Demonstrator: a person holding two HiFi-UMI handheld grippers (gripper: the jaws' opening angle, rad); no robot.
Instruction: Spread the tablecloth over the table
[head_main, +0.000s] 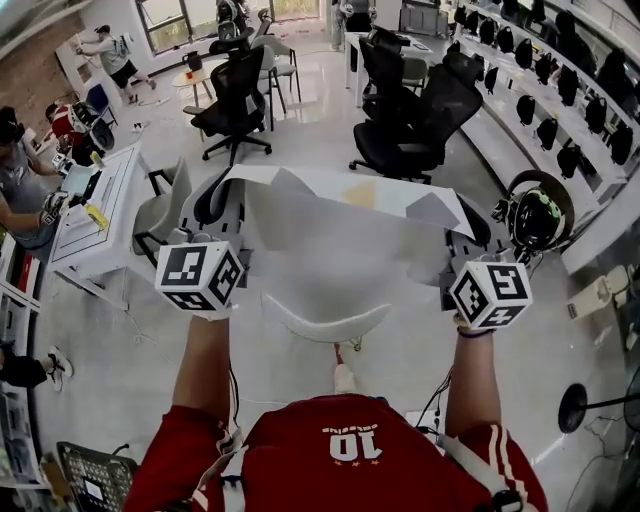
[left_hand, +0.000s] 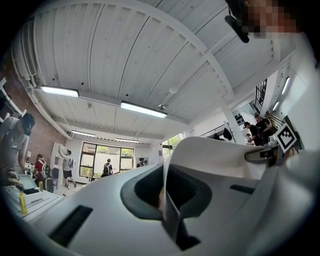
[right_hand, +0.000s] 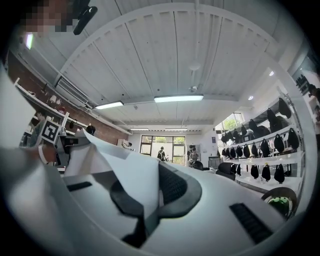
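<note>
Red shirt (head_main: 300, 470), white numerals (head_main: 357, 443), striped sleeves (head_main: 490, 450); white left hand-held gripper (left_hand: 167, 200), right hand-held gripper (right_hand: 149, 200).

Both arms extended forward, grippers side by side.
Left gripper (left_hand: 167, 202) and right gripper (right_hand: 149, 200): jaws clamped together on the tablecloth (head_main: 340, 235) edge; forearms parallel.

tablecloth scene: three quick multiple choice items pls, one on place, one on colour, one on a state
1. Where is the tablecloth?
A. held by the left hand-held gripper and the right hand-held gripper
B. folded on the floor
C. draped over a chair

2. What colour is the person's shirt?
A. blue
B. red
C. green

3. The left hand-held gripper is:
A. open and empty
B. shut on a cup
C. shut on the tablecloth

Answers:
1 A: the head view shows the cloth stretched between both grippers.
2 B: the shirt is plainly red.
3 C: the left gripper view shows cloth pinched between closed jaws.
</note>
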